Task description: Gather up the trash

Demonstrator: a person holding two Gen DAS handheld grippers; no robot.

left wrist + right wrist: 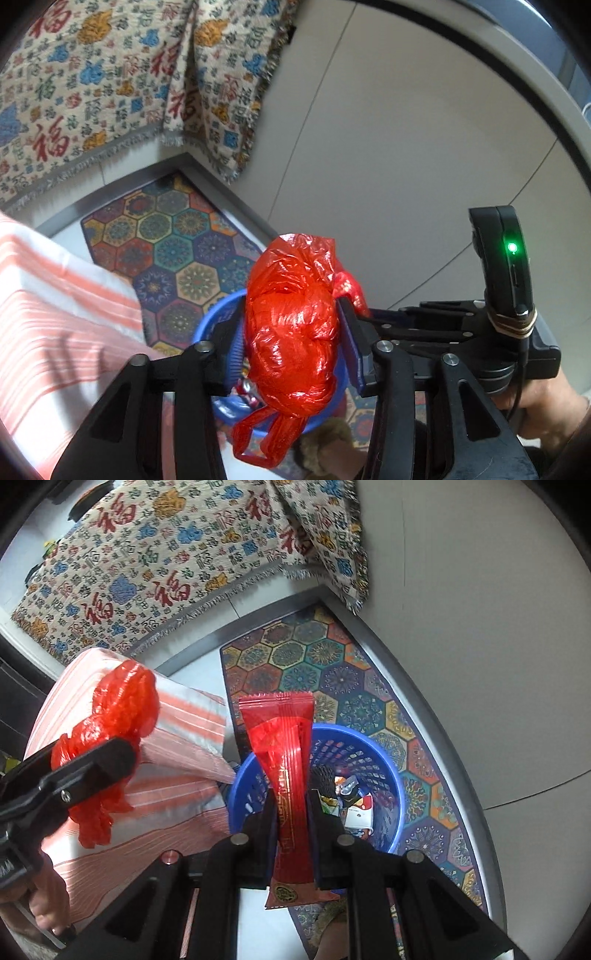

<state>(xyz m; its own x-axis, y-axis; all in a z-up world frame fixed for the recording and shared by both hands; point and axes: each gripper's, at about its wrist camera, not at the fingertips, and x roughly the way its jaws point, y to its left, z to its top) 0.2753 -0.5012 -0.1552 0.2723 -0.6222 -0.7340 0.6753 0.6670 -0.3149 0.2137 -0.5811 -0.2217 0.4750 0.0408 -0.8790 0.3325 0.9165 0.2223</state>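
Where claws [291, 332] grip, blue basket [207, 325] half hidden.

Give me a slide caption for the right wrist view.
Right gripper holds a red wrapper above the blue basket of trash.

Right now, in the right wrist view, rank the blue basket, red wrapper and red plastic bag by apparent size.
1. blue basket, partly hidden
2. red wrapper and red plastic bag: look about alike; the wrapper sits nearest the camera, so no ranking.
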